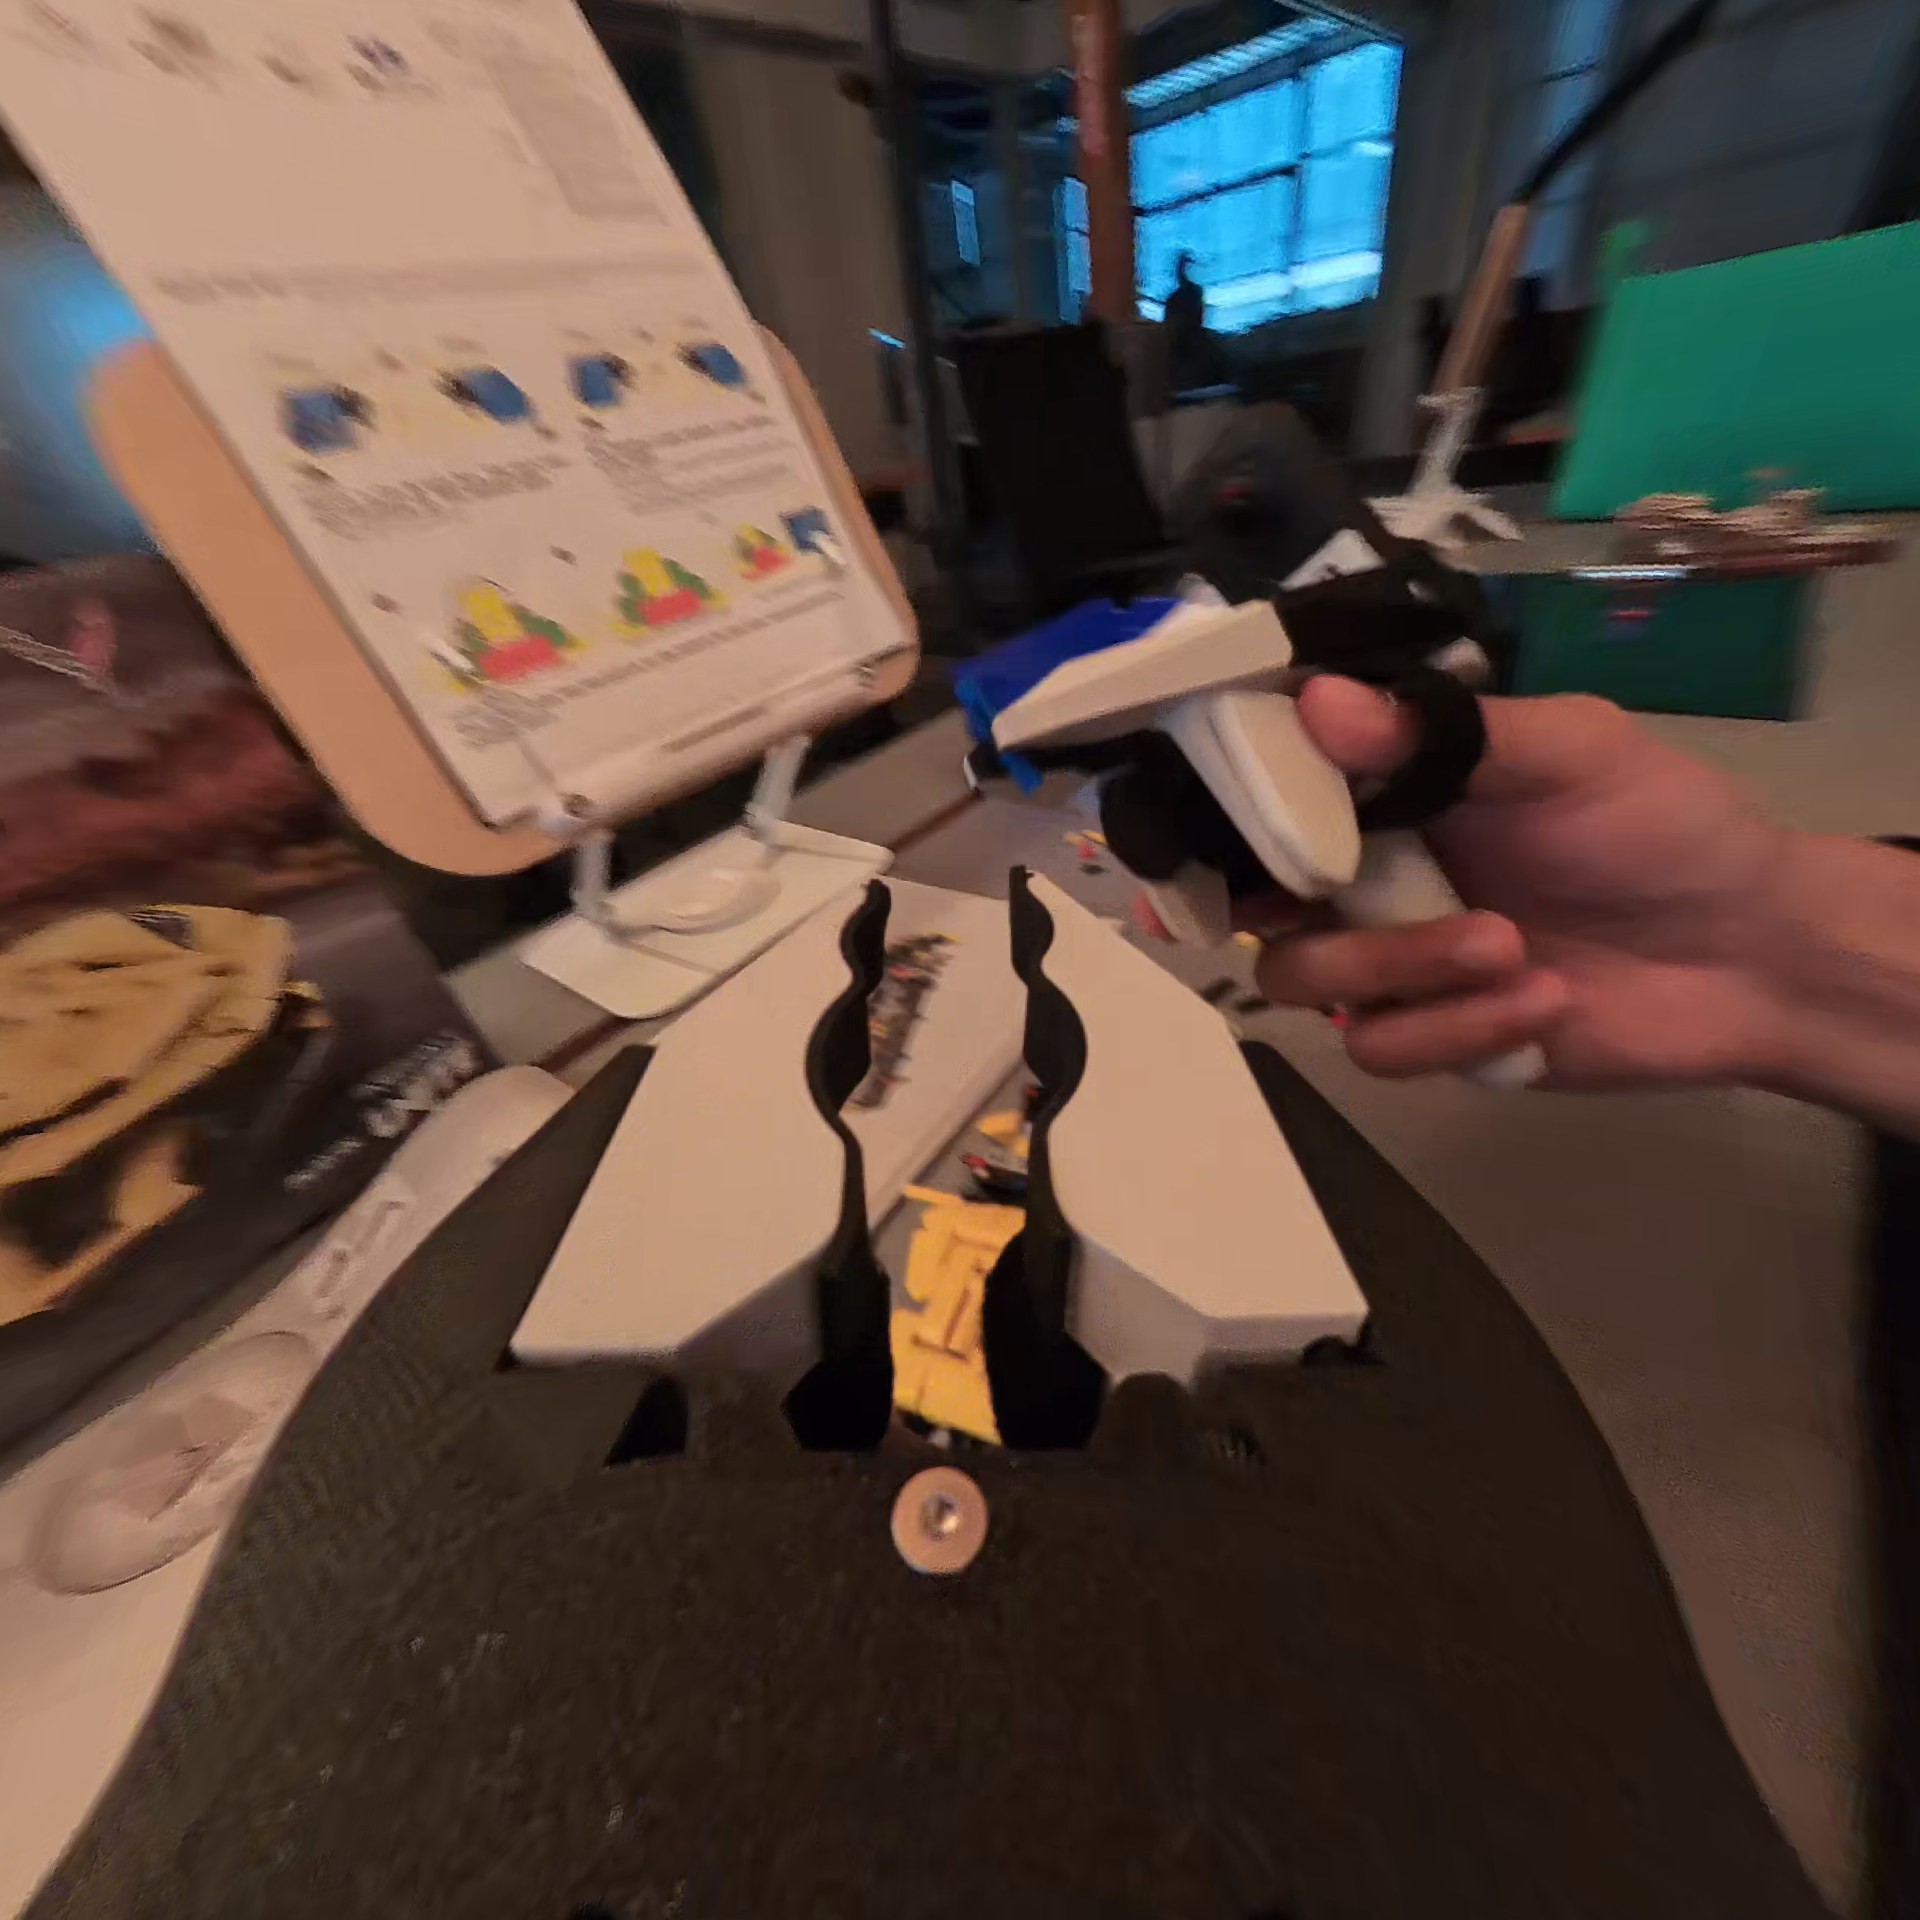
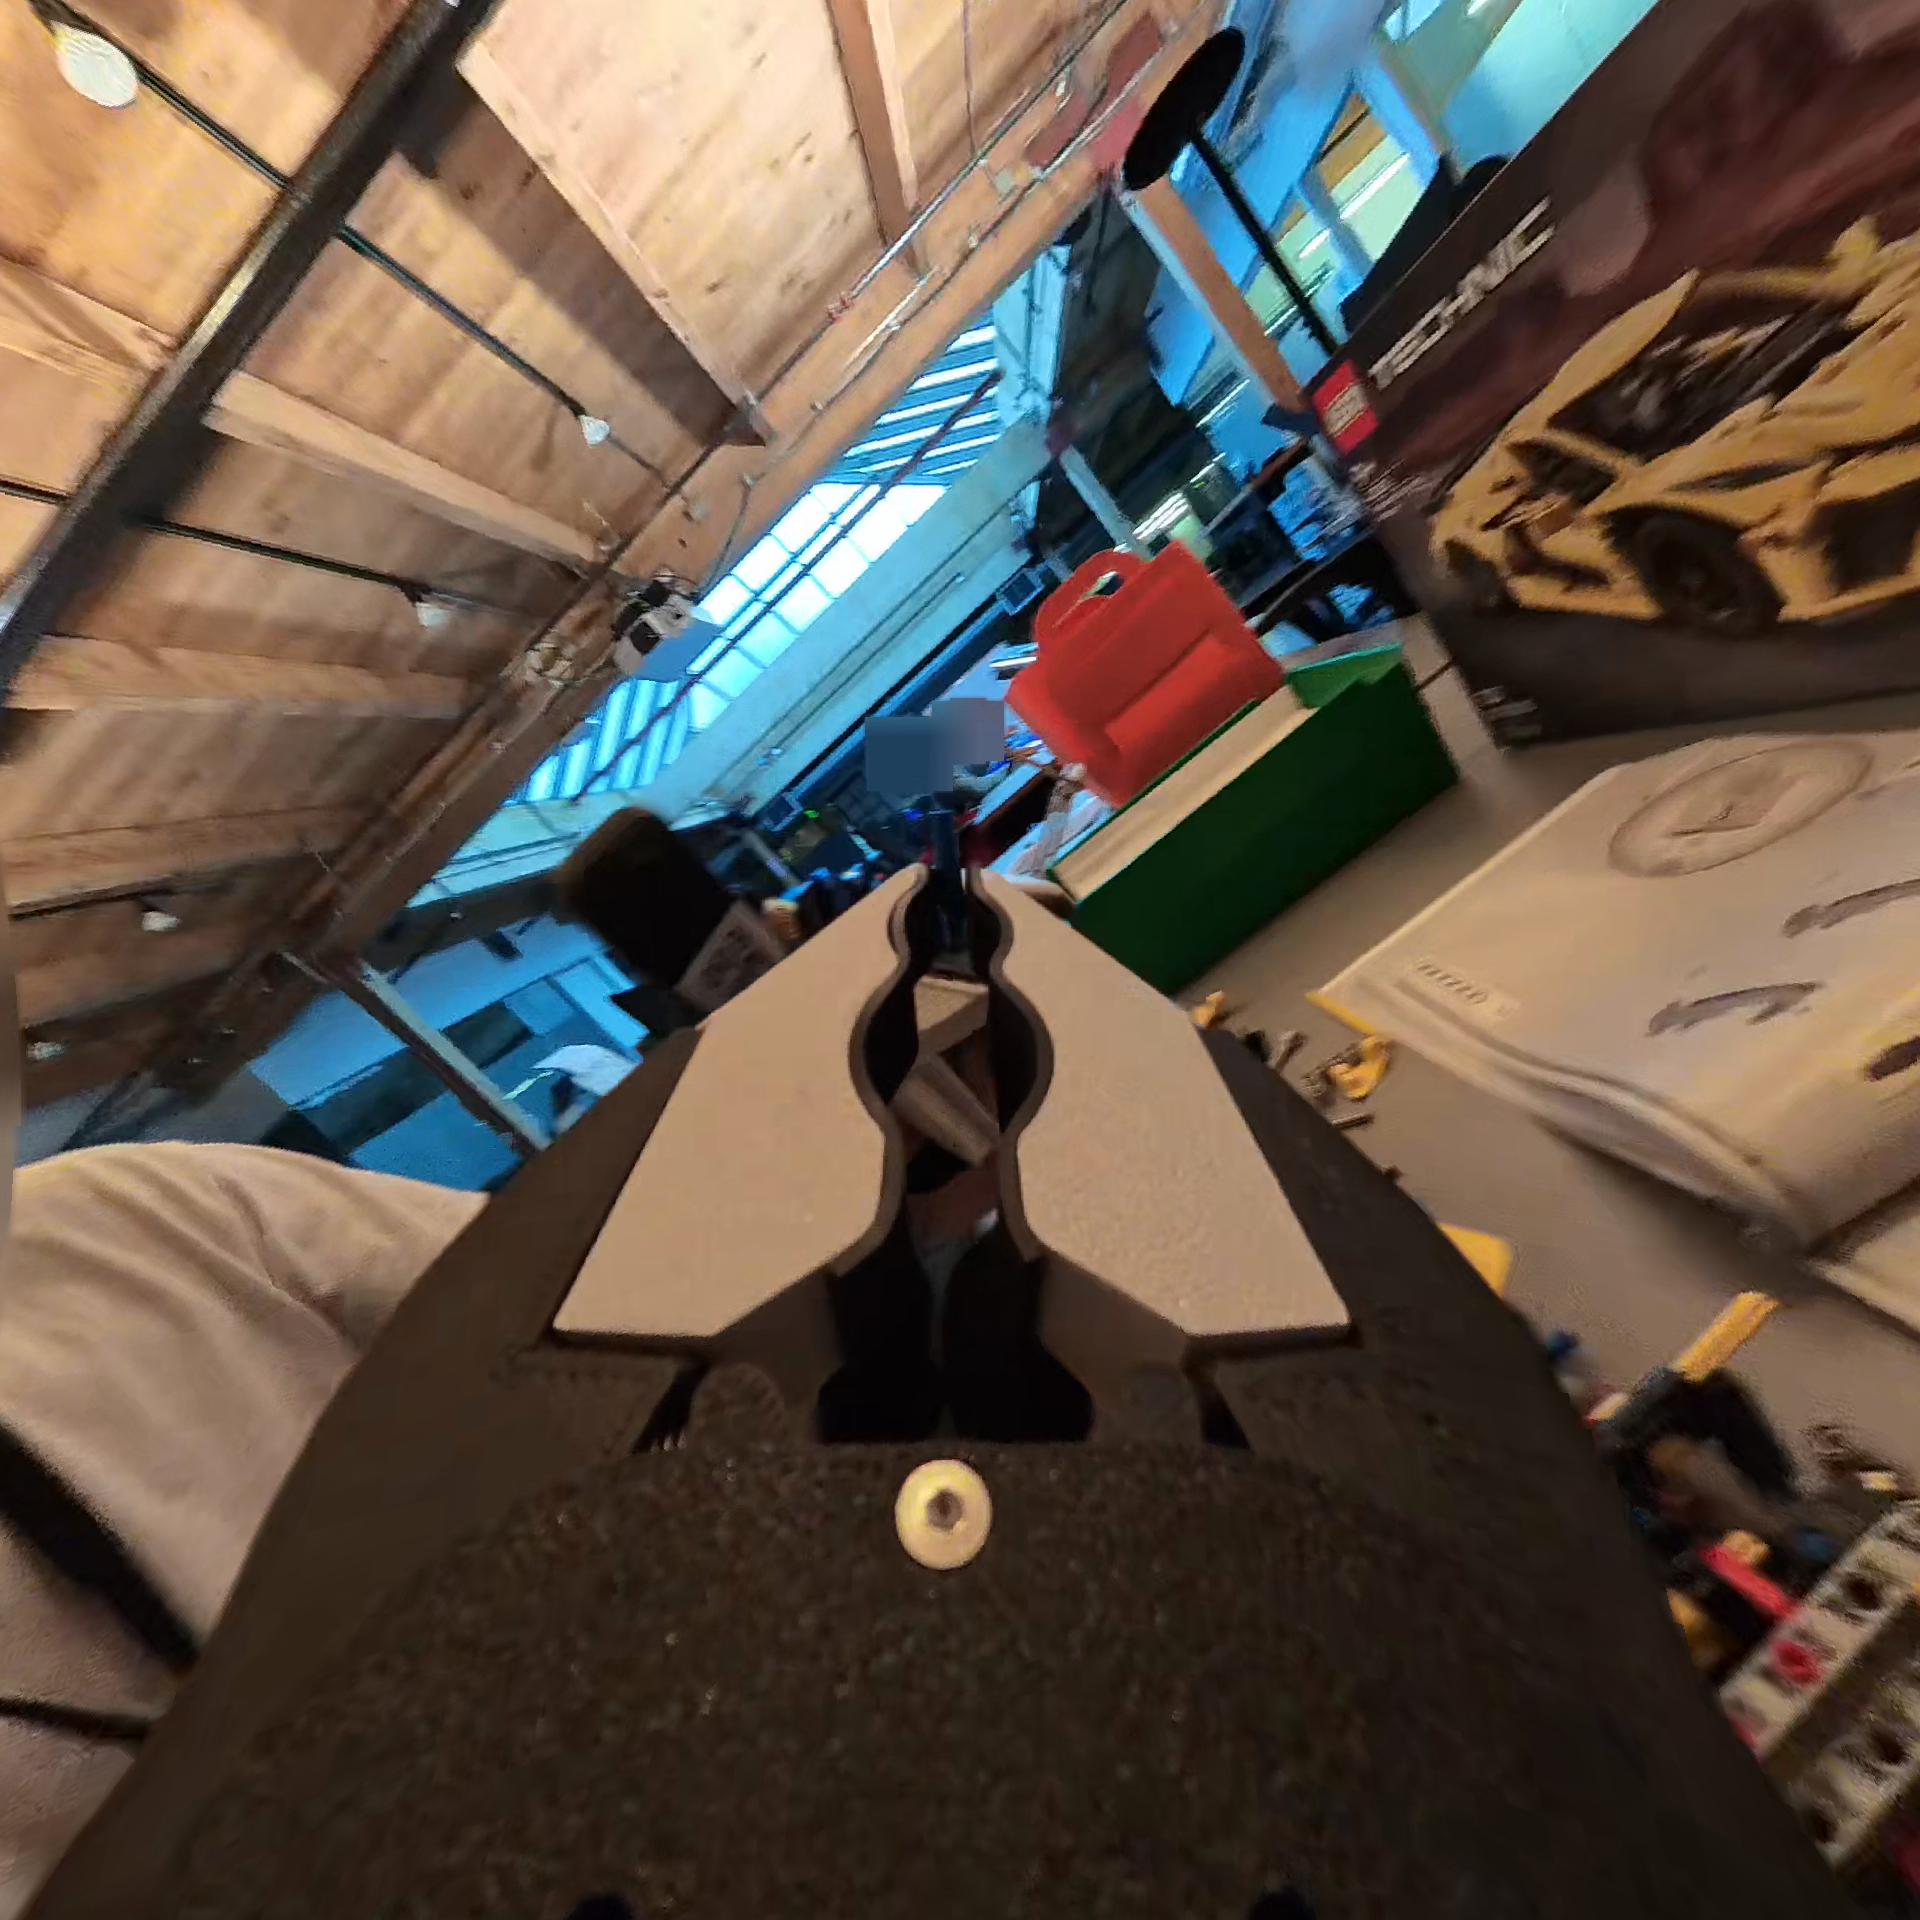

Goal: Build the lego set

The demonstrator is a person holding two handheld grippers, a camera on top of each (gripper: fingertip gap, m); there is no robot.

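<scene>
With loose pieces (image 1: pixel 951 1288) scattered on the tabletop (image 1: pixel 1558 1299), the build looked barely begun: the left gripper (image 1: pixel 948 894) gaped empty, the right gripper (image 2: pixel 948 883) pinched a small dark part (image 2: pixel 943 899).

matt, grainy black plastic mount (image 1: pixel 935 1714) with bright metal screw (image 1: pixel 938 1524); smooth pale plastic tongs (image 1: pixel 951 904); glossy printed cardboard box (image 2: pixel 1683 436); rough timber ceiling (image 2: pixel 468 312); paper instruction sheet (image 1: pixel 499 416).

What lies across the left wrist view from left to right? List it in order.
Set box with the yellow car picture → instruction sheet on its stand → left gripper over yellow pieces → right gripper, farther off → hand holding it.
</scene>
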